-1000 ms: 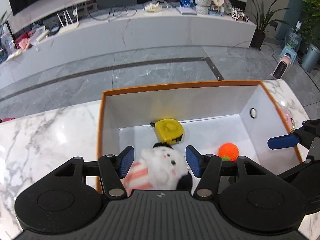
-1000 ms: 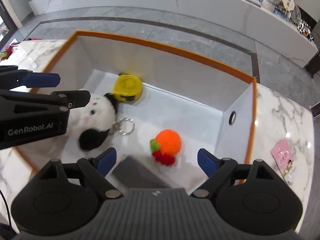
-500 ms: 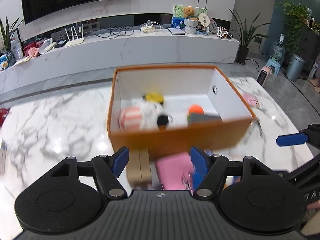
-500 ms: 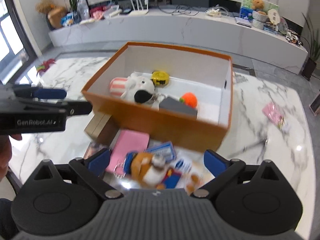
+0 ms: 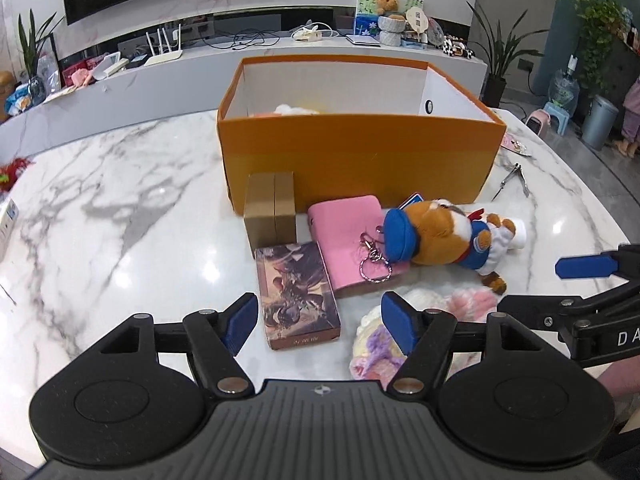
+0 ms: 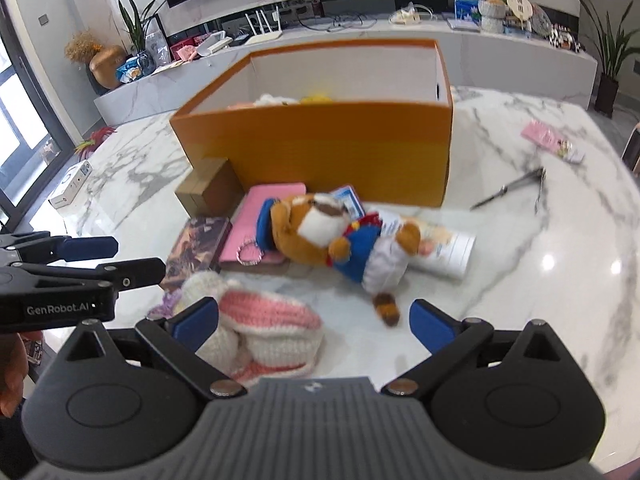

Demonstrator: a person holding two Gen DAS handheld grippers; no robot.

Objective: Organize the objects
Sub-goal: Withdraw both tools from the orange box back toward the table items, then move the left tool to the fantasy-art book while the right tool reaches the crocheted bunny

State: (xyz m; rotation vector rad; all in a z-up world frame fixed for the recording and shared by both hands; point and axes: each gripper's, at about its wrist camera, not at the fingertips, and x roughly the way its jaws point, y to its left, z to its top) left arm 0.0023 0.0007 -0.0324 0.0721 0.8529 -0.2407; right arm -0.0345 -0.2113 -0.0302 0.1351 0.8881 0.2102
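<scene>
- Hovering low over the marble table [image 5: 120, 208], the left gripper [image 5: 320, 322] has its jaws spread wide and holds nothing; the near end of a card box [image 5: 298, 292] with dark fantasy art lies between the blue pads [image 5: 240, 320], touching neither as far as I can tell.
- Right gripper [image 6: 316, 318] jaws also released, empty; a knitted pink-and-cream toy [image 6: 260, 332] sits against its left pad, and the tail of the plush dog [image 6: 340, 240] lies in the gap further out.
- Each gripper shows at the edge of the other's view; they are side by side above the near table edge.
- Just past the card box: a pink wallet [image 5: 352, 236] flat on the table, touching the card box's right edge.
- The plush dog lies on its side, blue-capped head on the wallet, its key ring [image 5: 374, 270] resting on the pink surface.
- A printed leaflet [image 6: 448, 246] lies under the dog's feet.
- A small brown carton [image 5: 272, 210] stands upright beside the wallet, against the front wall of the orange box.
- Orange box [image 5: 360, 152] sits open-topped behind the loose items; only the tops of a white plush and something yellow peek over its wall.
- Right of the box: metal scissors or tongs [image 6: 516, 188], can't tell which, and a pink packet [image 6: 552, 142] further back.
- A small white carton [image 6: 72, 184] lies far left on the table.
</scene>
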